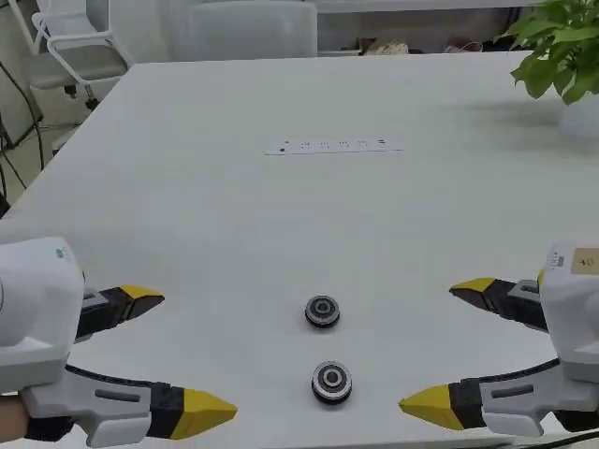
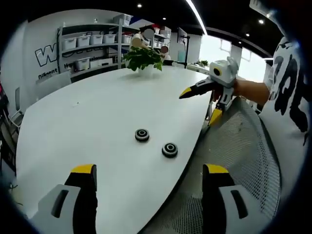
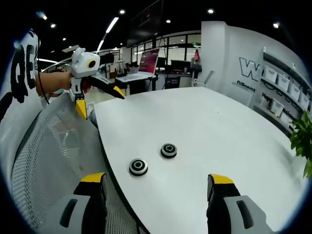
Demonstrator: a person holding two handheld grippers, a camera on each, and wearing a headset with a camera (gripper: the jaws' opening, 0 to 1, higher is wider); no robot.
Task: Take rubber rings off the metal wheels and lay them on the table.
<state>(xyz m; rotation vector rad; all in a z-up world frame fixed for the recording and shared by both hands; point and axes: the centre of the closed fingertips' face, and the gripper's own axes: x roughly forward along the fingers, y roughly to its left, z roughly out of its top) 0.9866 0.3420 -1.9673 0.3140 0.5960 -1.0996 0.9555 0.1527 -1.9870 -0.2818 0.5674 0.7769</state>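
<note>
While the left gripper and right gripper hover with jaws wide apart, a far wheel and a near wheel sit between them, and the wall lettering reads just a big "W".

Near wheel and far wheel on a white table
Both small metal wheels are dark-rimmed and lie flat, close together by the table's front edge. The left gripper and right gripper flank them, yellow-tipped jaws spread wide, touching neither. A power strip lies farther back, and a plant stands far right
</note>
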